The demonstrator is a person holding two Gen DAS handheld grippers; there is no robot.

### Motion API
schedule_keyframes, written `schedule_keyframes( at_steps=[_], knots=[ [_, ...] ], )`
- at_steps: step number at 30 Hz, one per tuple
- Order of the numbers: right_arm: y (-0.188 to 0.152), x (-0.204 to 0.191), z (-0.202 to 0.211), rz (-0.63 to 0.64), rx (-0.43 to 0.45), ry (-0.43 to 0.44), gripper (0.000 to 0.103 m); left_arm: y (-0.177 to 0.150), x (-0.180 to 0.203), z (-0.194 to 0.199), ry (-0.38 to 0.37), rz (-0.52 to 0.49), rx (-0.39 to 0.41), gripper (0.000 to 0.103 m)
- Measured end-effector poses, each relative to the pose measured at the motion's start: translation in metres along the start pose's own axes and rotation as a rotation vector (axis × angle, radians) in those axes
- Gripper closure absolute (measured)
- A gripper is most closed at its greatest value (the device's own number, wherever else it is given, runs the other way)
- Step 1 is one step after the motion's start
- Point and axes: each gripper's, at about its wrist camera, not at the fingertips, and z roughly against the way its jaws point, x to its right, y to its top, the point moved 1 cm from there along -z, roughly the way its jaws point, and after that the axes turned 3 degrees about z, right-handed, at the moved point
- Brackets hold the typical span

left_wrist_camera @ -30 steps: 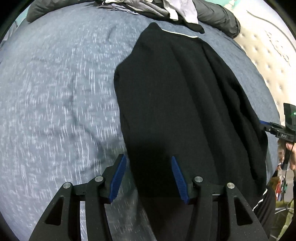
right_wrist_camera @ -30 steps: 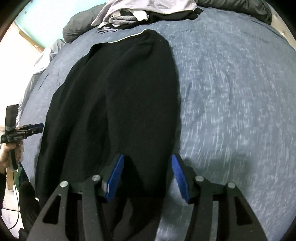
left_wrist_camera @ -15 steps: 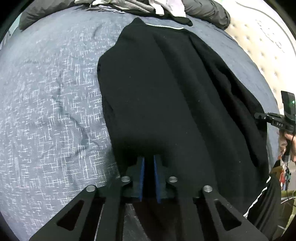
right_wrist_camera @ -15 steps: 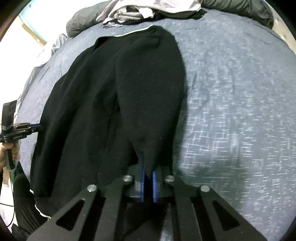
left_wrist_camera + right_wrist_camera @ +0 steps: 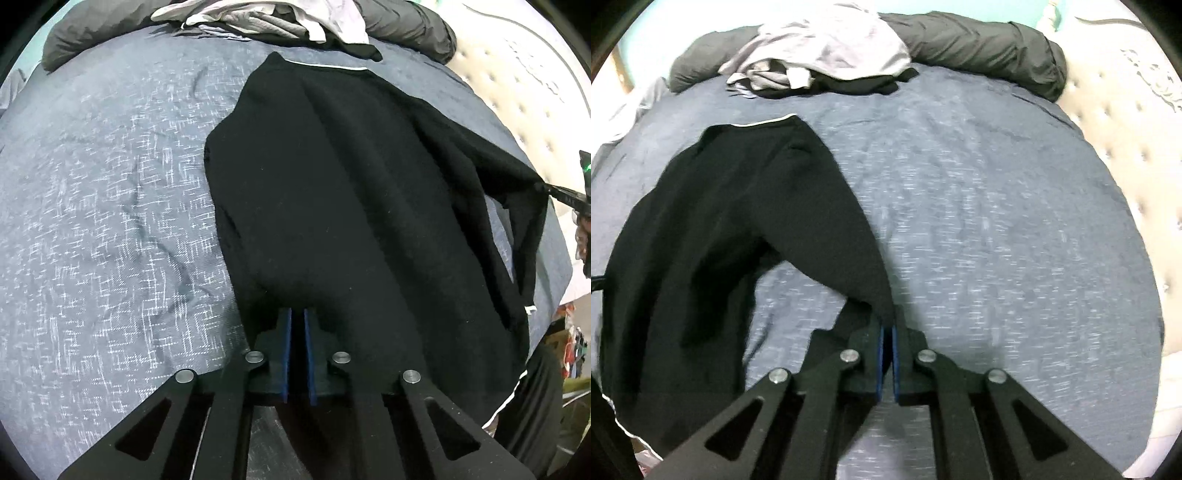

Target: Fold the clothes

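A black garment (image 5: 332, 192) with a white-trimmed far edge lies spread on a blue-grey bed cover (image 5: 92, 221). My left gripper (image 5: 297, 314) is shut on the garment's near edge, low over the bed. My right gripper (image 5: 887, 328) is shut on the garment's right near corner (image 5: 827, 236) and holds it lifted, so bed cover shows under the raised cloth. The right gripper also shows in the left wrist view (image 5: 565, 192), pulling the cloth to the right.
A pile of grey and white clothes (image 5: 820, 59) and a dark grey rolled duvet (image 5: 982, 48) lie at the far end of the bed. A cream tufted headboard (image 5: 1123, 122) runs along the right. Bed cover (image 5: 997, 221) lies right of the garment.
Both grippers went from open to shut on the garment's near edge. The right gripper has since lifted its corner up and to the right, baring bed cover beneath.
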Motion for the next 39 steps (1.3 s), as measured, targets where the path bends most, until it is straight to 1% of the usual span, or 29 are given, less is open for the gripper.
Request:
schedule_keyframes(
  at_steps=[2,3,5,6,8,9,10,11,15,17,18,21,23,27,28,31,32,34,35,36,39],
  knots=[
    [-0.001,0.001,0.002,-0.019,0.009,-0.001,0.099,0.011,-0.001,0.007,-0.001,0.011,0.013,0.093],
    [-0.002,0.001,0.003,-0.028,0.014,-0.002,0.098,0.016,-0.002,0.011,-0.002,0.017,0.02,0.088],
    [-0.003,0.002,0.004,-0.046,0.023,-0.004,0.087,0.014,0.0,0.018,-0.003,0.024,0.026,0.083],
    [-0.004,0.003,0.005,-0.056,0.028,-0.004,0.081,0.01,0.001,0.02,-0.013,0.019,0.023,0.082],
    [-0.006,0.003,0.007,-0.074,0.037,-0.006,0.078,-0.006,0.006,0.022,-0.028,0.002,0.014,0.075],
    [-0.006,0.004,0.008,-0.083,0.041,-0.006,0.078,-0.011,0.012,0.023,-0.033,-0.008,0.008,0.066],
    [-0.007,0.004,0.009,-0.093,0.046,-0.007,0.078,-0.01,0.021,0.018,-0.033,-0.017,-0.002,0.064],
    [-0.008,0.005,0.01,-0.102,0.051,-0.007,0.078,-0.012,0.026,0.016,-0.034,-0.026,-0.014,0.063],
    [-0.015,0.0,0.017,-0.128,0.07,0.042,0.078,-0.021,0.033,-0.003,-0.014,-0.028,-0.072,0.063],
    [-0.018,-0.004,0.02,-0.128,0.075,0.059,0.078,-0.026,0.036,-0.008,0.006,-0.036,-0.085,0.063],
    [-0.02,-0.006,0.02,-0.122,0.075,0.063,0.078,-0.028,0.037,-0.009,0.004,-0.036,-0.091,0.063],
    [-0.026,-0.01,0.022,-0.114,0.076,0.076,0.078,-0.033,0.046,-0.008,0.0,-0.039,-0.083,0.063],
    [-0.028,-0.012,0.021,-0.119,0.077,0.083,0.078,-0.033,0.057,-0.008,-0.001,-0.059,-0.07,0.063],
    [-0.032,-0.016,0.02,-0.144,0.078,0.114,0.078,-0.029,0.077,-0.026,0.01,-0.083,-0.092,0.063],
    [-0.033,-0.018,0.021,-0.146,0.08,0.121,0.078,-0.028,0.081,-0.032,0.018,-0.091,-0.099,0.063],
    [-0.034,-0.025,0.025,-0.117,0.082,0.12,0.078,-0.027,0.086,-0.049,0.098,-0.134,-0.118,0.063],
    [-0.034,-0.027,0.027,-0.107,0.082,0.118,0.078,-0.027,0.087,-0.053,0.105,-0.145,-0.121,0.066],
    [-0.035,-0.028,0.029,-0.093,0.085,0.114,0.078,-0.026,0.089,-0.054,0.127,-0.181,-0.116,0.087],
    [-0.035,-0.029,0.03,-0.089,0.087,0.112,0.078,-0.026,0.089,-0.052,0.127,-0.192,-0.112,0.092],
    [-0.035,-0.028,0.03,-0.091,0.087,0.113,0.078,-0.026,0.088,-0.05,0.128,-0.203,-0.108,0.096],
    [-0.036,-0.025,0.03,-0.11,0.088,0.121,0.078,-0.024,0.082,-0.041,0.111,-0.209,-0.095,0.097]
  ],
)
